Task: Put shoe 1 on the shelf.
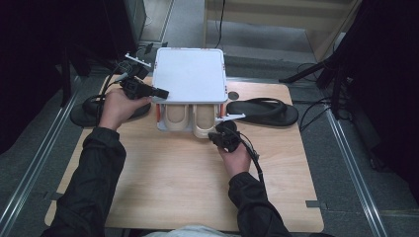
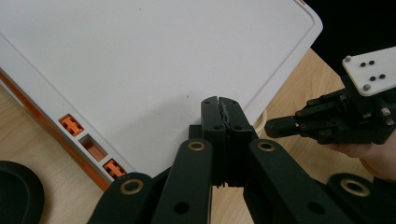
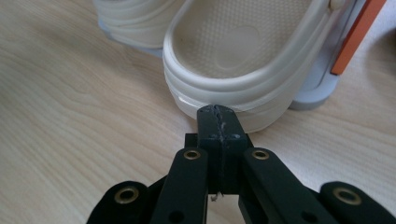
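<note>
White rack [image 1: 189, 74] holds two cream clogs [image 1: 203, 120], heels toward the right gripper [image 3: 218, 114]; its jaws together at one heel. Left gripper [image 2: 221, 106] jaws together above the rack top.

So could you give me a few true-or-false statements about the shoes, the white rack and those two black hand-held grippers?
1. The pair of cream rubber clogs sits under the white flat-topped plastic rack. True.
2. The right gripper has its jaws wide open around a clog. False: its jaws are shut, with the tip at the heel of the nearer clog.
3. The left gripper is shut, over the rack's white top. True.
4. A black flip-flop sandal lies on top of the rack. False: it lies on the light wooden table, to the right of the rack.
</note>
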Tool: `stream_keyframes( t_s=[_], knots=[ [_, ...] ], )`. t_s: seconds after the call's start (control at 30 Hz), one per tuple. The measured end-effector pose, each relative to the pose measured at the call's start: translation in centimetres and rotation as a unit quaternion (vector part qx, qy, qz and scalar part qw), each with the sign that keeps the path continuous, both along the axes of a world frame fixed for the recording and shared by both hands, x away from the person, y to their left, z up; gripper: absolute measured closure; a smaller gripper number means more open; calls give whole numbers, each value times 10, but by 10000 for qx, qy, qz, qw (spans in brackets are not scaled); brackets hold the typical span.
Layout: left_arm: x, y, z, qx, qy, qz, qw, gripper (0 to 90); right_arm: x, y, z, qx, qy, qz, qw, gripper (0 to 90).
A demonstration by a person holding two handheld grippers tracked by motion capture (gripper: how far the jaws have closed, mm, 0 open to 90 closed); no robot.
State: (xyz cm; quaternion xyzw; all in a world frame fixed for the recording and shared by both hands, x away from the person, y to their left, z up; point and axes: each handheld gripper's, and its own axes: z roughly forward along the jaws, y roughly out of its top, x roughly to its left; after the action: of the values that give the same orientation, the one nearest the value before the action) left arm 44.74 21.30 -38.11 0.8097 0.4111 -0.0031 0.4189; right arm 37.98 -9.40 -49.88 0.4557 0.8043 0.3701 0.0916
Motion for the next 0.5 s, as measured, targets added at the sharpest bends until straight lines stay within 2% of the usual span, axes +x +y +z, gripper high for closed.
stream_keyframes(
  t_s=[0.2,0.5],
  knots=[
    [1,1,-1,-91,36,-23,9999,900,8,3,-4,141,-30,-61,9999,900],
    [0,1,-1,-55,-20,-41,10000,899,17,10,-3,43,-31,-120,9999,900]
  ],
)
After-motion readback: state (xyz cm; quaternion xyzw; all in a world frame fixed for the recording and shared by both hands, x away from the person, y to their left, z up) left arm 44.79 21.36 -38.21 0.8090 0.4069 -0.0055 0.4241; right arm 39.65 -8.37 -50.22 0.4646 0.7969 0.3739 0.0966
